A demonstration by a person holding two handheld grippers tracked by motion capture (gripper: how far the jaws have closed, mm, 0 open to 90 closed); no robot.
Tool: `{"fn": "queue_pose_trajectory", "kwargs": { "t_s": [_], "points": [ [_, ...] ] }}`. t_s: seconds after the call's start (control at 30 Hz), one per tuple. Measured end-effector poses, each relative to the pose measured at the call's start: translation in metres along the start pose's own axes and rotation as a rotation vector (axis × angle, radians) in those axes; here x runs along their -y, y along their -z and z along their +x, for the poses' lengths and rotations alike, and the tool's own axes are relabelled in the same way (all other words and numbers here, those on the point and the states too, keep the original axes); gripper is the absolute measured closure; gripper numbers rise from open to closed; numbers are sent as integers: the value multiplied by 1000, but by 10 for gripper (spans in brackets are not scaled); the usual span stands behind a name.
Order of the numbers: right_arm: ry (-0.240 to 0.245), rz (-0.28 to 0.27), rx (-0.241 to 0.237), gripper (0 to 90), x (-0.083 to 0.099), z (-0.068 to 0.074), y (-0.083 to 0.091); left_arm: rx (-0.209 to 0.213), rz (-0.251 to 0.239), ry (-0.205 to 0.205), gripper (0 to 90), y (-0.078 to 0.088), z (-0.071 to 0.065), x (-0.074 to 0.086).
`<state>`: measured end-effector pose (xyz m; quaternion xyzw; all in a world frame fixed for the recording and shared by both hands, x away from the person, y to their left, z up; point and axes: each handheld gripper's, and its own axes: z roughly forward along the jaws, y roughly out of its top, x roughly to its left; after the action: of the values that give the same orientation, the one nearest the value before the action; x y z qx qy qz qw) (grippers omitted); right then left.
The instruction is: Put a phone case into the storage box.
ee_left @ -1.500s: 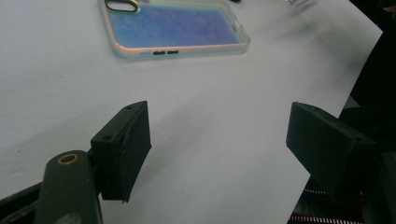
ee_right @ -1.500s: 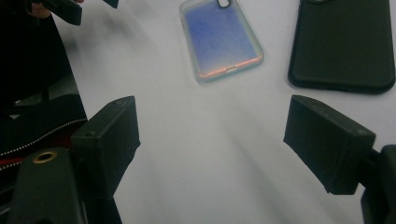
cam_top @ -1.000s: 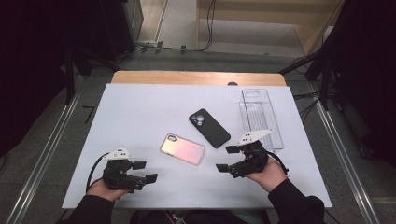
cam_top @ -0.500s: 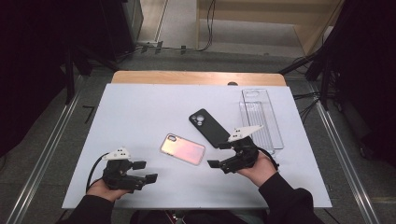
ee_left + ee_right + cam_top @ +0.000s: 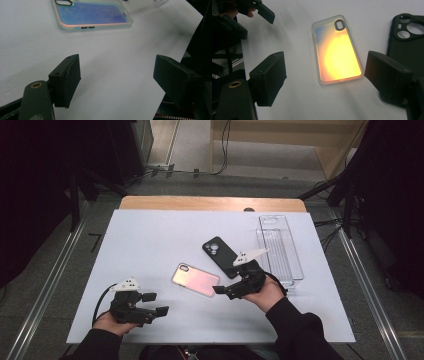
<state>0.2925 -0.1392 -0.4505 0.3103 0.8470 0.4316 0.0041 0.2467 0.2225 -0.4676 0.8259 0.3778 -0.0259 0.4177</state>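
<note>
An iridescent phone case (image 5: 195,279) lies face down near the middle of the white table (image 5: 150,240). In the right gripper view the same case (image 5: 337,50) glows orange, and in the left gripper view this case (image 5: 92,13) looks blue. A black phone case (image 5: 222,256) lies just behind it and reappears as the black case (image 5: 409,42) at the right. My right gripper (image 5: 227,287) is open, its jaws pointing at the iridescent case's near end, close to it. My left gripper (image 5: 156,303) rests open near the front edge, apart from both cases.
A clear plastic tray (image 5: 279,247) stands at the right, behind my right hand. A wooden strip (image 5: 210,203) runs along the table's far edge. In the right gripper view, the left gripper (image 5: 249,12) shows at the top left.
My right gripper has moved left, from beside the tray to the near end of the iridescent case. The left gripper and both cases have not moved.
</note>
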Motion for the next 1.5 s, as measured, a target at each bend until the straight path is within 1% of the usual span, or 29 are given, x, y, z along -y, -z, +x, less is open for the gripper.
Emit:
{"fn": "queue_pose_trajectory", "kwargs": {
  "t_s": [0.1,0.13,0.2,0.3,0.6,0.7,0.73,1.03,1.1,1.17,1.2,1.23,1.27,1.3,1.33,1.37,1.43,1.47,1.5],
  "points": [
    [6,1,-15,157,-4,0,-7,0,0,0,221,0,0,0],
    [6,1,-15,157,-4,0,-7,0,-2,2,221,0,0,0],
    [1,4,-22,157,-7,0,-13,1,-3,3,222,1,0,0],
    [8,8,-28,157,-10,-1,-18,1,-3,3,221,0,1,0],
    [10,6,-44,157,-22,-5,-29,1,-4,7,222,1,1,0],
    [19,-9,-33,157,-25,-6,-33,4,-4,9,221,1,1,0],
    [28,-11,-38,157,-28,-6,-36,2,-2,8,221,1,1,0],
    [39,-4,-63,156,-42,-8,-49,6,-5,10,222,1,1,1],
    [43,1,-84,127,-45,-9,-54,6,-5,8,221,1,1,0],
    [57,13,-91,97,-47,-9,-60,7,-7,7,222,1,1,1],
    [66,9,-108,75,-48,-8,-62,7,-7,8,221,1,1,0],
    [88,-8,-126,0,-49,-7,-63,6,-7,9,221,1,1,1],
    [91,-15,-117,0,-49,-6,-65,7,-7,9,221,1,1,1],
    [89,-6,-101,0,-50,-6,-66,6,-8,9,221,1,2,1],
    [92,14,-94,0,-51,-6,-68,8,-7,10,221,1,2,1],
    [82,28,-88,0,-52,-6,-70,8,-6,10,221,1,2,1],
    [86,36,-84,0,-51,-5,-73,7,-7,8,221,1,1,0],
    [91,42,-70,0,-51,-5,-74,6,-7,7,221,1,1,0],
    [91,42,-70,0,-51,-5,-74,6,-6,6,221,2,1,0]
  ]
}}
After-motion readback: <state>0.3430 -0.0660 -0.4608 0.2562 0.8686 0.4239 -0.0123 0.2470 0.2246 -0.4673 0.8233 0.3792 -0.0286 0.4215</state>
